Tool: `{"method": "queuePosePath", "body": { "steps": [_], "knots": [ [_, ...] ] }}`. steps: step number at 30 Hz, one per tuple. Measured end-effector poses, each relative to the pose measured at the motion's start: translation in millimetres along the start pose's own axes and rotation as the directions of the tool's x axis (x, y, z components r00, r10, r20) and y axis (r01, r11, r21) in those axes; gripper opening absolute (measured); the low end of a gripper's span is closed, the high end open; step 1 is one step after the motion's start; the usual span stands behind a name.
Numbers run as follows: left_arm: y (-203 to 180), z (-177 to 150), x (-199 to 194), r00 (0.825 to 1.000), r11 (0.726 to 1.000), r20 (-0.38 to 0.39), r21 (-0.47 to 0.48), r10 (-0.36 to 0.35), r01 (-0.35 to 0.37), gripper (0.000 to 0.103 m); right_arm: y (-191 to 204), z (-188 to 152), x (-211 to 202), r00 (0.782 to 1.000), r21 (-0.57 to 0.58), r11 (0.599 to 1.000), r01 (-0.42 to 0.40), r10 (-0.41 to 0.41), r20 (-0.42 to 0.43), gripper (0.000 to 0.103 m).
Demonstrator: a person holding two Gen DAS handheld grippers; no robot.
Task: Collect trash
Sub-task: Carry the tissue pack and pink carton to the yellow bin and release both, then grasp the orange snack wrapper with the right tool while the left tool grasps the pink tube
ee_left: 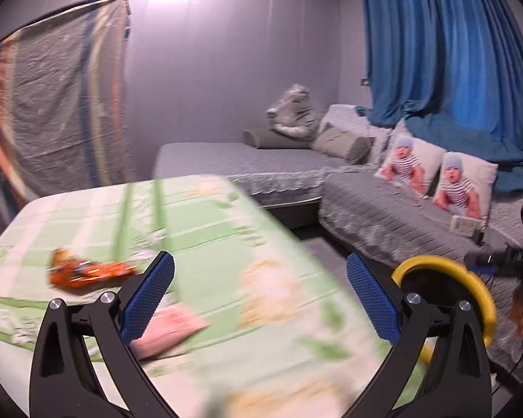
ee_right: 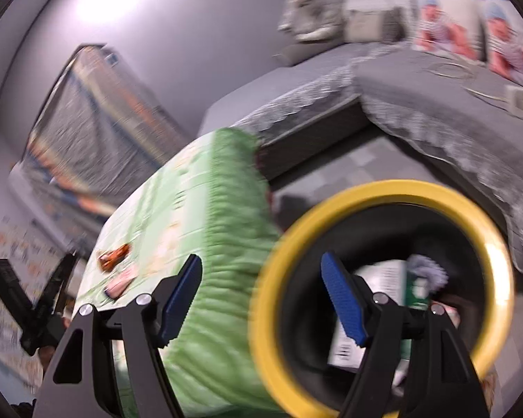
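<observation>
Left wrist view: the left gripper point(ee_left: 260, 296) hangs spread and empty over the green-clothed table point(ee_left: 198, 216), with an orange wrapper point(ee_left: 87, 271) beyond its left finger and a pink scrap point(ee_left: 171, 327) just beside that finger, both lying on the cloth. The yellow-rimmed bin point(ee_left: 470, 278) stands off the table's right edge. Right wrist view: the right gripper point(ee_right: 261, 299) is likewise spread and holds nothing; it is above the bin point(ee_right: 331, 209), in which a white-and-green carton point(ee_right: 376, 299) and other litter already lie. Both views are motion-blurred. Judged step: fetching the remaining table trash. To do it well, centre the spread fingers over one flat piece, press lightly into the cloth so a finger slides under an edge, close without pinching the cloth, then lift clear before carrying across to the bin.
</observation>
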State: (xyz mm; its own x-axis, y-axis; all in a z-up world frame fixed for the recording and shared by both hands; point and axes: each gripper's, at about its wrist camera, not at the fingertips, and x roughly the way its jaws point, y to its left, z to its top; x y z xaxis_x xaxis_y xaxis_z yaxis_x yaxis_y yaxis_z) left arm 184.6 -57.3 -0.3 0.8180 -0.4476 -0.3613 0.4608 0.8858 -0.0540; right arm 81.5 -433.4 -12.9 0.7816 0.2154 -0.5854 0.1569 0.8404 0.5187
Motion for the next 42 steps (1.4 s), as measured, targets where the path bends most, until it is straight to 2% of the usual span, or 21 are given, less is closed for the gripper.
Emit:
{"method": "queuePosePath", "body": {
  "steps": [5,7,10,13,15,21,23,27,29,31,33,35,39,42],
  "knots": [
    [77.4,-25.6,-19.0,0.998,0.998,-0.037,-0.011,0.058,-0.059,0.095,55.5,5.0,29.0,0.995,-0.083,0.993,-0.08,0.075,-0.059,0.068],
    [98.1,-34.9,-15.8,0.995,0.998,-0.084,-0.021,0.06,-0.062,0.095,74.9,6.4,38.1,0.994,-0.113,0.989,-0.091,0.083,-0.073,0.068],
    [119.7,-43.9,-2.7,0.987,0.998,-0.159,-0.05,0.019,-0.027,0.095,98.6,7.0,49.4,0.989,-0.138,0.983,-0.124,0.111,-0.098,0.068],
    [123.7,-48.0,9.7,0.973,0.996,-0.219,-0.062,-0.073,0.061,0.095,119.2,7.2,56.7,0.985,-0.163,0.976,-0.146,0.128,-0.117,0.068],
    [120.7,-48.8,17.5,0.965,0.996,-0.248,-0.051,-0.081,0.07,0.095,129.4,6.5,59.1,0.984,-0.186,0.971,-0.151,0.129,-0.123,0.068],
    [120.9,-54.8,50.8,0.926,0.994,-0.36,-0.06,-0.11,0.094,0.093,139.9,5.6,63.1,0.98,-0.208,0.963,-0.171,0.144,-0.138,0.068],
    [123.1,-57.4,60.2,0.912,0.991,-0.389,-0.074,-0.13,0.11,0.081,138.7,5.2,64.0,0.979,-0.202,0.964,-0.172,0.146,-0.139,0.068],
    [125.9,-60.6,69.6,0.9,0.99,-0.415,-0.093,-0.133,0.104,0.077,129.4,5.9,64.6,0.978,-0.179,0.968,-0.176,0.151,-0.143,0.068],
    [124.3,-63.0,73.1,0.891,0.99,-0.432,-0.095,-0.138,0.107,0.068,125.6,6.5,64.8,0.978,-0.166,0.97,-0.176,0.153,-0.143,0.068],
    [122.4,-65.1,76.3,0.886,0.991,-0.445,-0.087,-0.131,0.103,0.066,122.5,6.2,63.7,0.977,-0.157,0.972,-0.177,0.154,-0.144,0.068],
    [121.2,-64.7,76.9,0.887,0.992,-0.445,-0.077,-0.122,0.098,0.054,121.2,5.7,61.4,0.978,-0.158,0.972,-0.176,0.154,-0.139,0.068],
    [121.0,-63.0,74.2,0.891,0.991,-0.434,-0.081,-0.132,0.107,0.037,122.6,5.5,59.9,0.979,-0.165,0.971,-0.175,0.153,-0.137,0.068],
    [121.4,-58.0,62.7,0.907,0.992,-0.402,-0.079,-0.125,0.102,0.034,137.8,7.0,62.4,0.977,-0.22,0.958,-0.183,0.153,-0.149,0.068],
    [121.9,-48.4,39.2,0.93,0.993,-0.35,-0.064,-0.111,0.094,0.034,167.4,12.8,71.8,0.973,-0.329,0.921,-0.207,0.158,-0.171,0.068]
  ]
}}
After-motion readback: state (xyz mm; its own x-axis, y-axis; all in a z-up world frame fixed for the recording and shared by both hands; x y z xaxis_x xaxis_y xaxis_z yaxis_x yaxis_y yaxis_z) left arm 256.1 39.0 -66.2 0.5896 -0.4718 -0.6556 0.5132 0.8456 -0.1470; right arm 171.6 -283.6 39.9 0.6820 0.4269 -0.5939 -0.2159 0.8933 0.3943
